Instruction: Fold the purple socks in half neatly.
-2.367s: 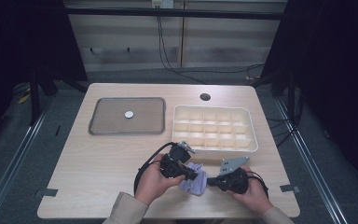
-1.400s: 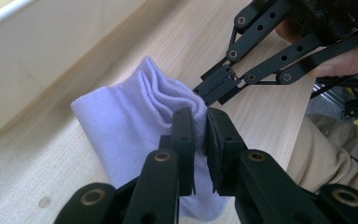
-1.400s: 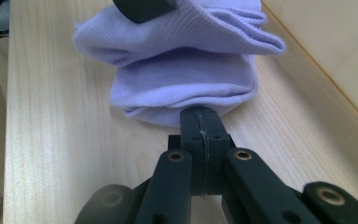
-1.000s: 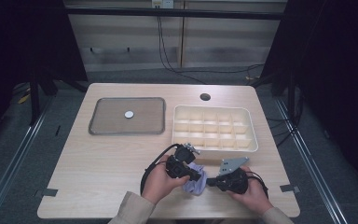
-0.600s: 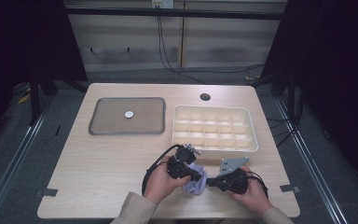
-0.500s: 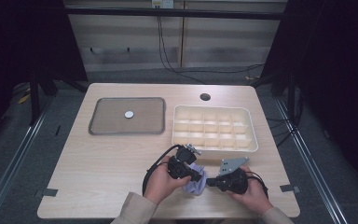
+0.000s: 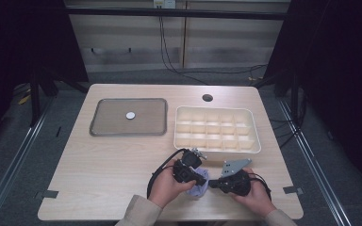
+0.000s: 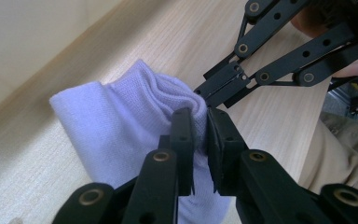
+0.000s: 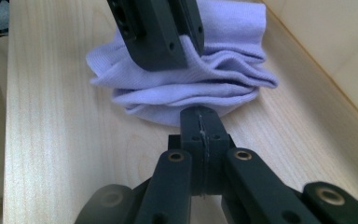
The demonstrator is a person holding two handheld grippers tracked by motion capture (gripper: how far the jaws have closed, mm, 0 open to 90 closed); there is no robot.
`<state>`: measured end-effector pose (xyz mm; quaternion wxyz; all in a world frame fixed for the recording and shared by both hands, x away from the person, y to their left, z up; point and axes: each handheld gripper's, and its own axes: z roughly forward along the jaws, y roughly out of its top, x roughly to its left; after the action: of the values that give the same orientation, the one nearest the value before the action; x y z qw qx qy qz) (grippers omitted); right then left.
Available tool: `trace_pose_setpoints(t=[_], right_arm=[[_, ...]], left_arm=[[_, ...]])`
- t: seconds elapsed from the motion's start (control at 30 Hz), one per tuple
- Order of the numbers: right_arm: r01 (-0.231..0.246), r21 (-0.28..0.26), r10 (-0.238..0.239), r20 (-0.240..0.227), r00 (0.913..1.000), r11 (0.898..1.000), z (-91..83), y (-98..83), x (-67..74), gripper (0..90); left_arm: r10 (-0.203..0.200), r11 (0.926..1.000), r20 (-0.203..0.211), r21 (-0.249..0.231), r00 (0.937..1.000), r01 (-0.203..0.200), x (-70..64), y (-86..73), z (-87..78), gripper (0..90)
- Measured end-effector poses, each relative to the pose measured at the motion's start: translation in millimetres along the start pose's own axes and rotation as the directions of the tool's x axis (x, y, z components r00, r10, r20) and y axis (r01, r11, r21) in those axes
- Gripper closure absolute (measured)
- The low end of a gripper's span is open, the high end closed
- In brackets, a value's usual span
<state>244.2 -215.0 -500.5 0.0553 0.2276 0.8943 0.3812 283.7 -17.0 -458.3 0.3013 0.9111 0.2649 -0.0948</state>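
A pale wooden table point(image 7: 108, 165) stands on a grey floor, with dark curtains at either side and a panelled wall with hanging cables behind it. Toward ten o'clock on the tabletop lies a shallow grey tray point(image 7: 103, 129) holding a small white disc point(image 7: 130, 115); toward two o'clock sits a cream compartment box point(image 7: 217, 129), and a round hole point(image 7: 207, 98) pierces the table near twelve. At the near edge, around six o'clock, a folded lavender cloth point(image 7: 199, 188) lies bunched on the wood just in front of the box. The left gripper point(image 8: 200, 128) has its jaws clamped on a raised fold of the cloth, fabric pinched between the pads. The right gripper point(image 9: 200, 122) has its jaws pressed fully together, the tips at the cloth's near hem; whether any fabric is caught between them cannot be told. In the high view the two grippers face each other across the cloth, the left at its nine o'clock side, the right at three.
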Motion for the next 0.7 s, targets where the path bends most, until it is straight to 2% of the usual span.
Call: trace_pose_setpoints(t=[0.6,0.7], right_arm=[[-0.008,-0.002,0.008,-0.010,0.9999,1.000,-2.0,-1.9,-2.0,88.7],[-0.006,0.002,0.006,0.000,1.0000,1.000,-3.5,-2.6,-3.1,88.7]], left_arm=[[-0.004,1.0000,0.000,0.004,1.0000,0.004,0.9,-3.7,7.8,79.6],[0.010,0.9999,-0.003,0.011,0.9999,-0.010,1.2,-4.1,8.6,79.1]])
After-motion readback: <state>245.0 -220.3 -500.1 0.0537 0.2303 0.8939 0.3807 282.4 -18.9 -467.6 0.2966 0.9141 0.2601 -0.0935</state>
